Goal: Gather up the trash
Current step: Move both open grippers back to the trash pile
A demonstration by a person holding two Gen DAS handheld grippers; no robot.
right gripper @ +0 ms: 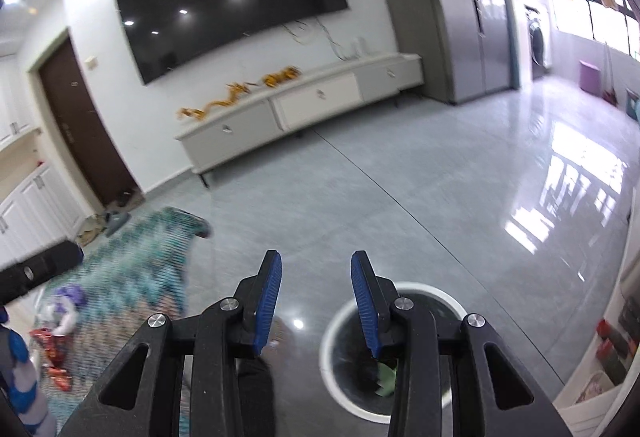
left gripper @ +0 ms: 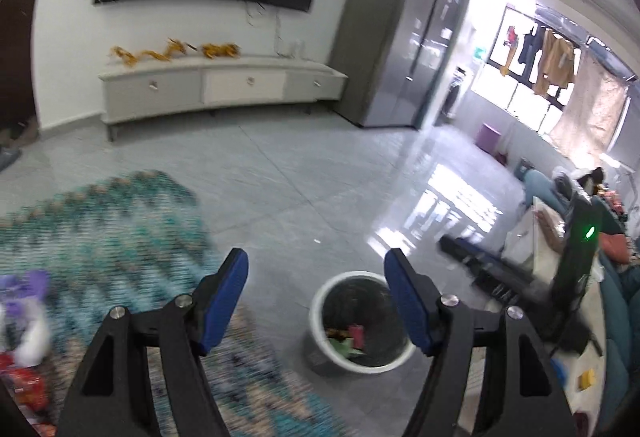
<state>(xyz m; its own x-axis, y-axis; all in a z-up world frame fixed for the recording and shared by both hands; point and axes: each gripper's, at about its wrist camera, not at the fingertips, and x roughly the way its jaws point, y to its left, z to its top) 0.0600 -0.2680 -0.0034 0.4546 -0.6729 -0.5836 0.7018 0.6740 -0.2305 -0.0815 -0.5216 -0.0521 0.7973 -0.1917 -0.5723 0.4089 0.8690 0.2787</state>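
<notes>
Left wrist view: the left gripper (left gripper: 316, 269) is spread wide with nothing between its pads, above the bin (left gripper: 320, 301), which stands on the floor (left gripper: 280, 173) just off the rug (left gripper: 100, 221) and holds wrappers (left gripper: 348, 337); more trash (left gripper: 24, 365) lies blurred on the rug at the far left. Right wrist view: the right gripper (right gripper: 316, 277) is parted and empty over the bin (right gripper: 332, 317), and the red wrappers (right gripper: 54, 349) sit well apart on the rug (right gripper: 132, 257) beside a pale bundle (right gripper: 64, 309). These wrappers look light, thin, crinkly and probably slippery, so pinch a raised fold or edge rather than a flat face.
</notes>
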